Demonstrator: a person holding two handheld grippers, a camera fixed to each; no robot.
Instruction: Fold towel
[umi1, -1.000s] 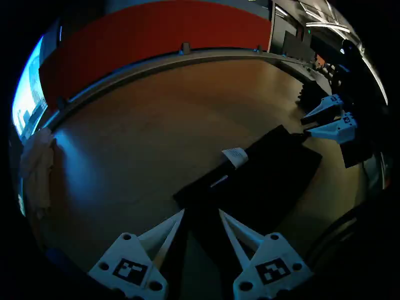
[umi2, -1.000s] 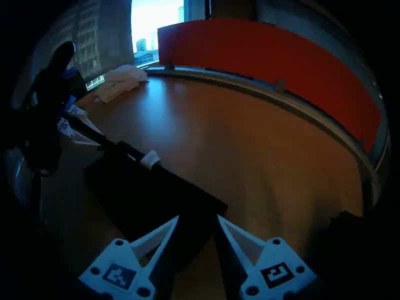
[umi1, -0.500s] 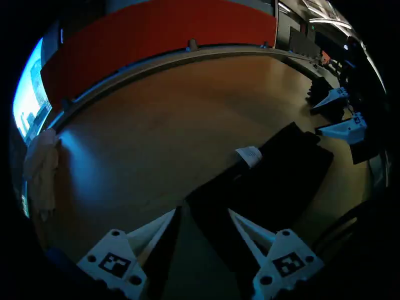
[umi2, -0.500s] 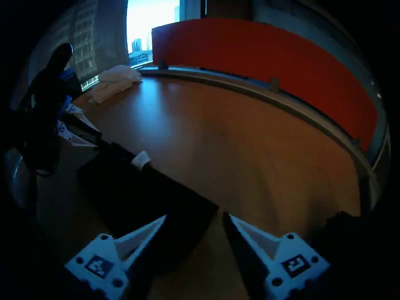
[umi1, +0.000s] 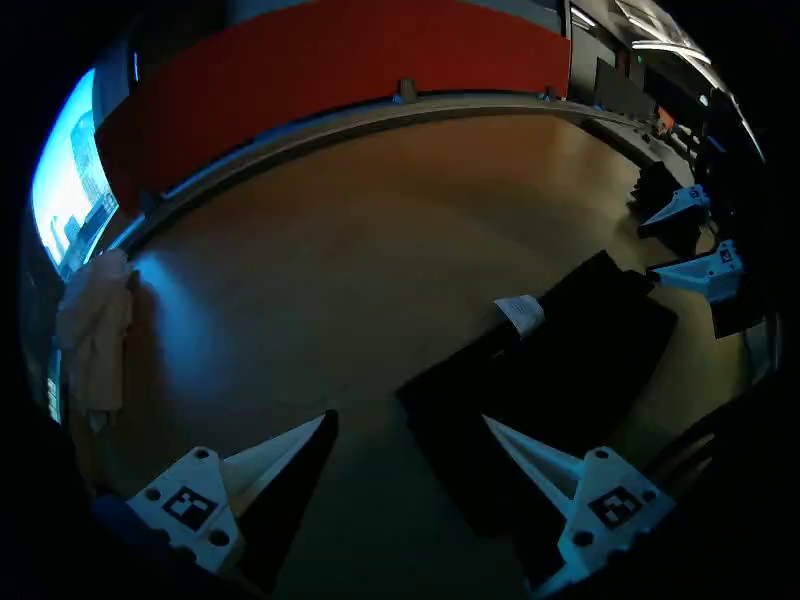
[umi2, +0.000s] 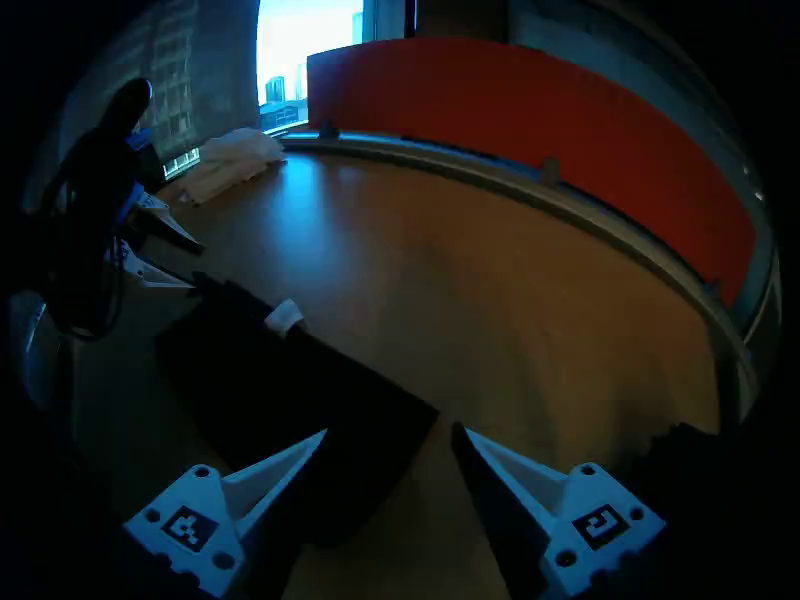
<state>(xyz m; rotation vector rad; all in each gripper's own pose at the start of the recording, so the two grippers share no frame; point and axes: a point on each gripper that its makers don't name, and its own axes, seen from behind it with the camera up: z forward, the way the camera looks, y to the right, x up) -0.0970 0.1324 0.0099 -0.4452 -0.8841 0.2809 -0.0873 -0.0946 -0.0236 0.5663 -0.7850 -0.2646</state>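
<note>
A black towel (umi1: 560, 370) lies folded flat on the wooden table (umi1: 340, 250), a white label (umi1: 520, 312) at its far edge. My left gripper (umi1: 408, 420) is open, its fingers standing wide on either side of the towel's near corner without touching it. The right gripper (umi1: 648, 248) shows open at the towel's far end. In the right gripper view the towel (umi2: 290, 400) and its label (umi2: 283, 317) lie ahead and to the left. My right gripper (umi2: 388, 432) is open over the towel's near corner. The left gripper (umi2: 172, 258), held by a dark hand, sits open at the far end.
A pile of light cloths (umi1: 95, 330) (umi2: 232, 160) lies at the table's window end. A red partition (umi1: 350, 70) (umi2: 560, 110) runs along the table's far edge. Bare wood (umi2: 480, 290) stretches between the towel and the partition.
Both grippers were shut on the towel's corners and have opened wide, letting it go. The towel now rests flat, and both grippers have drawn back slightly.
</note>
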